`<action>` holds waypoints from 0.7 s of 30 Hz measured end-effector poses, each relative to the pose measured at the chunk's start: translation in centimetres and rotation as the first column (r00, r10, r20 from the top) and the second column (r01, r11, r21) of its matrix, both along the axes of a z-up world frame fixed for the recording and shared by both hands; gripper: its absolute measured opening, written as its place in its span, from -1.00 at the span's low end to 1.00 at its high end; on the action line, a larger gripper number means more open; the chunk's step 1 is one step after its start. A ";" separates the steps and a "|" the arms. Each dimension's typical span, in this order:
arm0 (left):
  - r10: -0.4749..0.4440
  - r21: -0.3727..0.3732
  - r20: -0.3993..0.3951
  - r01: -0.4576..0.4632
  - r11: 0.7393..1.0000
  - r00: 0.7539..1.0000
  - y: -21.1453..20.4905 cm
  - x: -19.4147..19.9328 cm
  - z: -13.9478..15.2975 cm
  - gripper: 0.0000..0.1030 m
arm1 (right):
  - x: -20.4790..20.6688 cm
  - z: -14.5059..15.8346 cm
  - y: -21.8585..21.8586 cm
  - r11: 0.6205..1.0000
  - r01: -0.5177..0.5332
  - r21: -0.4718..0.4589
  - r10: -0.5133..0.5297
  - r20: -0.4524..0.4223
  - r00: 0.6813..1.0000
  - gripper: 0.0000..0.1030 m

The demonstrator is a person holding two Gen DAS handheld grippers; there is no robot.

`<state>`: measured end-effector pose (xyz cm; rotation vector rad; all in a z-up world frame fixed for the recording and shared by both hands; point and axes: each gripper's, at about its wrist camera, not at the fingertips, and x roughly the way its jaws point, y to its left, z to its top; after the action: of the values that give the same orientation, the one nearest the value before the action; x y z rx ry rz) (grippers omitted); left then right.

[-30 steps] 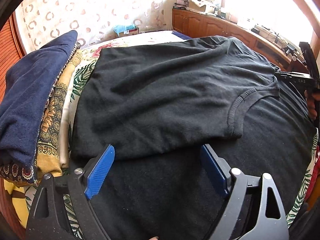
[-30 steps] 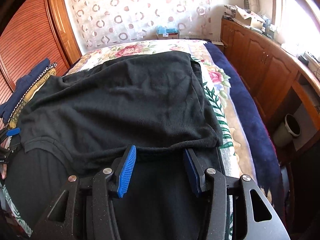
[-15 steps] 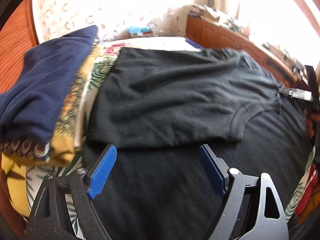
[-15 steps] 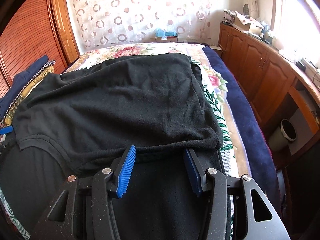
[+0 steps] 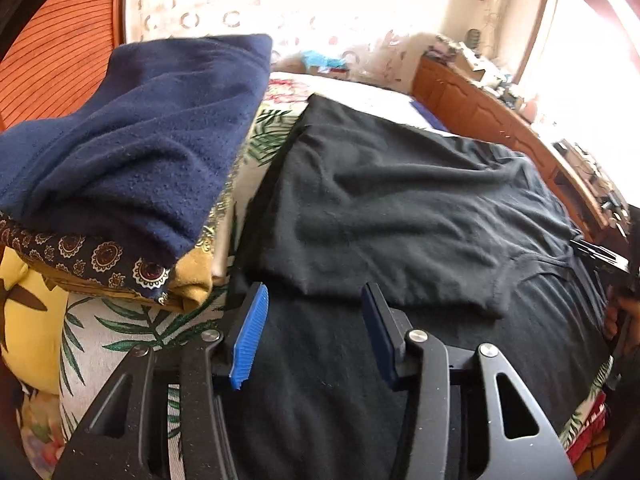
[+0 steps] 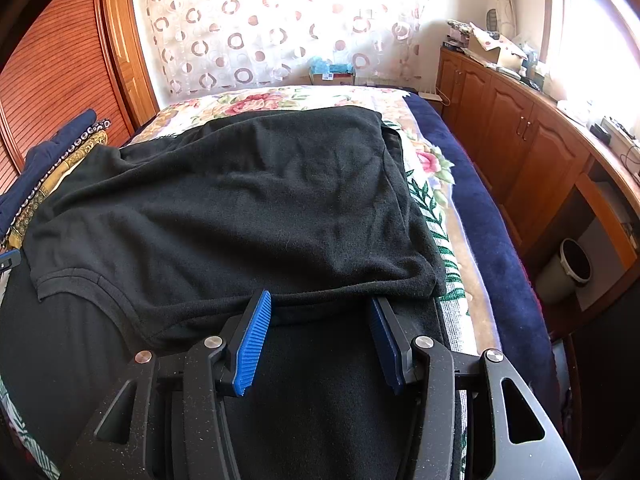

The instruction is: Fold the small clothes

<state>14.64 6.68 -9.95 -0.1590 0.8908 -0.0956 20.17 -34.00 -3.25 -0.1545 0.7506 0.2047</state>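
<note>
Left wrist view: left gripper (image 5: 314, 334) with jaws apart, nothing between them, low over the black garment (image 5: 400, 216) spread on the bed (image 5: 120, 320). The folded-over edge of the garment lies just beyond the fingertips. A stack of folded clothes (image 5: 132, 152), navy on top, sits to the left beside the garment. Right wrist view: right gripper (image 6: 320, 340) with jaws apart, empty, over the near black layer; the folded edge of the black garment (image 6: 240, 208) runs across just past the pads (image 6: 254, 344). Wooden cabinets (image 6: 520, 152) stand at right.
</note>
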 end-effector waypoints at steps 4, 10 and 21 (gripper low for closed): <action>0.011 0.014 -0.009 -0.011 1.000 1.000 -0.1 1.1 -0.5 -0.03 | 0.1 0.0 0.1 1.000 0.001 -0.004 -0.001 0.001 1.000 0.00; -0.004 -0.032 0.007 0.004 0.999 1.000 0.0 1.9 -0.4 -0.41 | 0.0 0.1 -0.3 0.999 0.001 0.038 -0.001 -0.008 1.000 0.00; 0.042 0.006 -0.007 -0.041 0.999 0.999 -0.4 2.4 -0.4 -0.47 | 1.1 0.1 -0.6 0.992 0.033 0.126 -0.027 -0.045 0.999 0.01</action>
<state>17.04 6.32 -10.36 -0.1725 0.8944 -0.0539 21.31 -34.56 -3.13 -0.0185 0.7805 0.2267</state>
